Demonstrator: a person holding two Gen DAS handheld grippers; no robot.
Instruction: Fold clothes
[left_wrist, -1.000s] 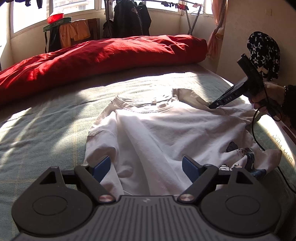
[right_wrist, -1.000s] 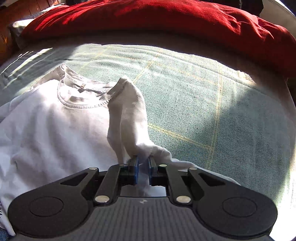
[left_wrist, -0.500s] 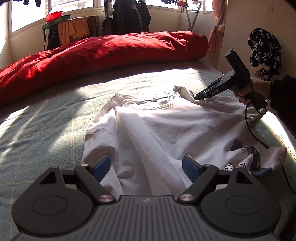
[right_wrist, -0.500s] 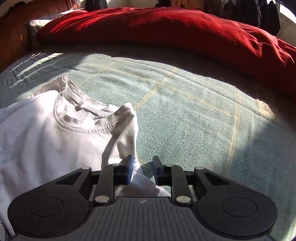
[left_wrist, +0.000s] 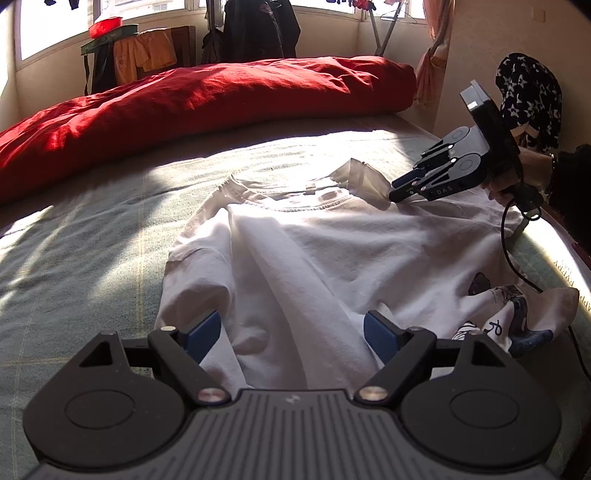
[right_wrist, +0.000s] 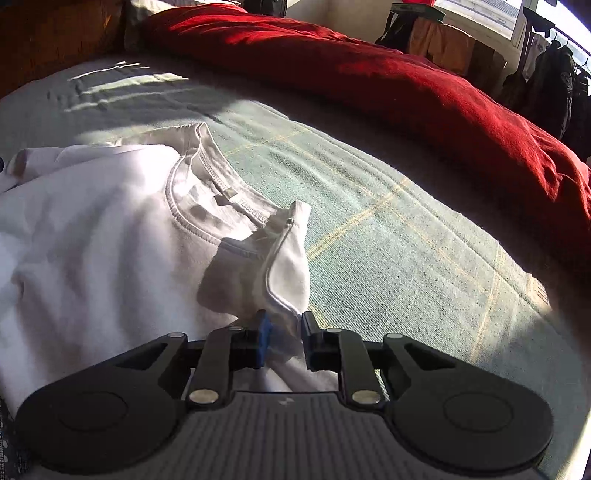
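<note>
A white T-shirt (left_wrist: 332, 258) is spread on the green woven bed cover (right_wrist: 406, 236), with a rumpled red quilt (left_wrist: 192, 103) heaped along the far side of the shirt and hung clothes seen beyond the quilt. Nothing is laid over the shirt except a black cable (left_wrist: 511, 254) trailing across its right edge. The left hand-held gripper (left_wrist: 291, 332) is held wide open over the shirt's near hem, nothing gripped. The right hand-held gripper (right_wrist: 284, 341) is seen at the shirt's shoulder beside the ribbed collar; its jaws are closing, a fold of sleeve lying loosely between them, unpinched. A second earlier that fold was clamped tight and pulled upright; it is now slumped lower. The shirt's cotton is soft and creased, with a print near its right hem.
</note>
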